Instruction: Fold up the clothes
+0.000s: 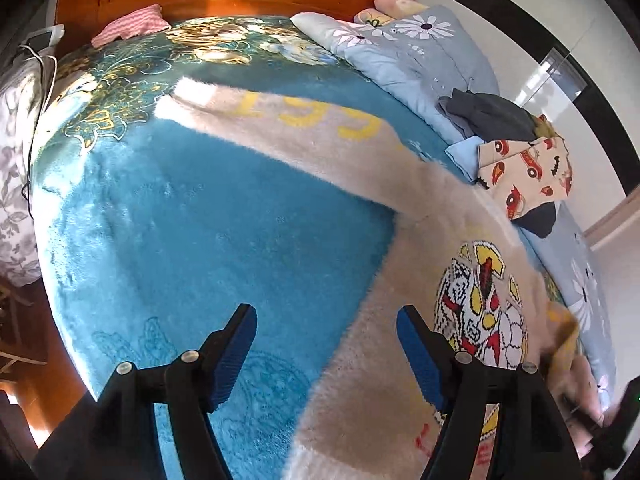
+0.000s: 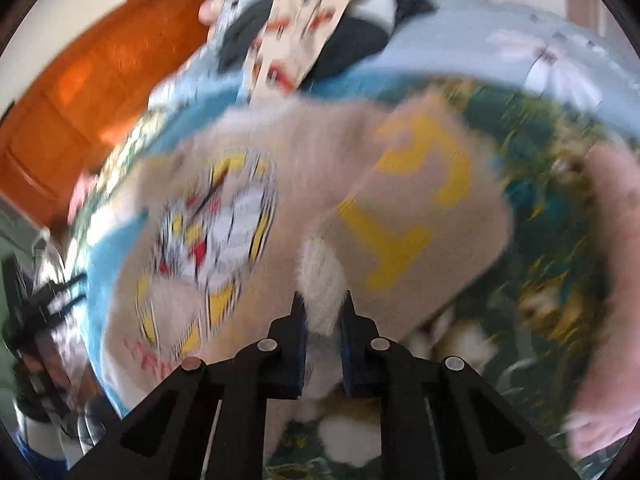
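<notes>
A bed covered by a blue plush blanket (image 1: 168, 216) fills most of the left wrist view, and a grey flowered quilt (image 1: 420, 60) lies along its far right side. A small pile of other clothes (image 1: 524, 160) rests on that quilt.

The task's thing is a beige fuzzy sweater (image 1: 360, 380) with a cartoon print and yellow numbers. It is spread on the blanket. Its body lies near and to the right, under the right finger of the left gripper, and one sleeve (image 1: 280, 120) stretches away to the far left, so the long axis of this sleeve runs diagonally from the body toward the headboard.

The left gripper (image 1: 326, 356) hovers above the near hem area with its fingers wide apart and nothing between them. The right gripper (image 2: 322, 316) has its fingers drawn close together on a whitish cuff (image 2: 320, 280) of the other sleeve; this view is strongly blurred, so the picture is not sharp enough to tell more of the grasp.

The relation that matters seems this one: the free sleeve points away from the left gripper, far and to the left, while the sleeve on the right side is already in the right gripper. So the left gripper is the nearer tool for the outstretched sleeve. The body is not yet folded; how many folds remain cannot be judged.
</notes>
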`<state>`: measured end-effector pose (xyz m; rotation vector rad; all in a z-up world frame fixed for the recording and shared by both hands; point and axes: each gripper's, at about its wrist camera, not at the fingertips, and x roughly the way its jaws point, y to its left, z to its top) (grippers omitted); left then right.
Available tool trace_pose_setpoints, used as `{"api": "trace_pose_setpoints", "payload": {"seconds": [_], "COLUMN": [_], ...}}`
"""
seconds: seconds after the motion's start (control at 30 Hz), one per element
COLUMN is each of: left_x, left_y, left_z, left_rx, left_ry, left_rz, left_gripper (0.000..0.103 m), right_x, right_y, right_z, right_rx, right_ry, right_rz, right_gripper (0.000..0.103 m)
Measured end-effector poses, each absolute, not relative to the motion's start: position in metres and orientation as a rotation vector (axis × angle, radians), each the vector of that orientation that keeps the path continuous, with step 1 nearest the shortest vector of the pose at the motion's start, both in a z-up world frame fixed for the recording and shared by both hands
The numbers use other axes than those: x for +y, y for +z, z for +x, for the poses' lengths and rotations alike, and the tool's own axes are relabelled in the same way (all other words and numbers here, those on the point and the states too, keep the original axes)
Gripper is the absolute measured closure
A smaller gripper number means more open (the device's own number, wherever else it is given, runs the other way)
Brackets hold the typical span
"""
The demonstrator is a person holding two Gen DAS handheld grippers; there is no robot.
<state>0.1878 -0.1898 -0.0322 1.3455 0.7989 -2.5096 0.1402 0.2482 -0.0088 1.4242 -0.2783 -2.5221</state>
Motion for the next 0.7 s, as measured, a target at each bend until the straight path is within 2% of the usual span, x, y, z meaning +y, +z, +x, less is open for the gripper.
{"api": "trace_pose_setpoints", "payload": {"seconds": [0.33, 0.43, 0.53, 0.6, 0.67, 0.7], "left_x": [-0.188, -0.186, -0.185, -0.185, -0.185, -0.185], "left_y": [-0.035, -0.038, -0.043, -0.046, -0.049, -0.05], "left_z": [0.189, 0.188, 0.19, 0.193, 0.196, 0.198], "left_rx": [0.786, 0.782, 0.77, 0.767, 0.762, 0.763], "left_ry": [-2.505, -2.502, -2.504, -2.511, -2.527, -2.538], "left_rz": [1.366, 1.389, 1.424, 1.447, 1.467, 1.475], "left_gripper": [0.027, 0.027, 0.027, 0.027, 0.027, 0.027], "right_x": [0.347, 0.355, 0.347, 0.337, 0.325, 0.319], "right_y": [0.04, 0.021, 0.023, 0.039, 0.059, 0.072], "right_z": [0.096, 0.084, 0.086, 0.09, 0.095, 0.1], "right_rx": [-0.176, -0.189, -0.179, -0.112, -0.004, 0.064], "right_ry": [-2.953, -2.939, -2.923, -2.953, -3.005, -3.045], "right_rz": [1.45, 1.56, 1.531, 1.464, 1.39, 1.33], "right_gripper": [0.089, 0.088, 0.087, 0.079, 0.05, 0.044]}}
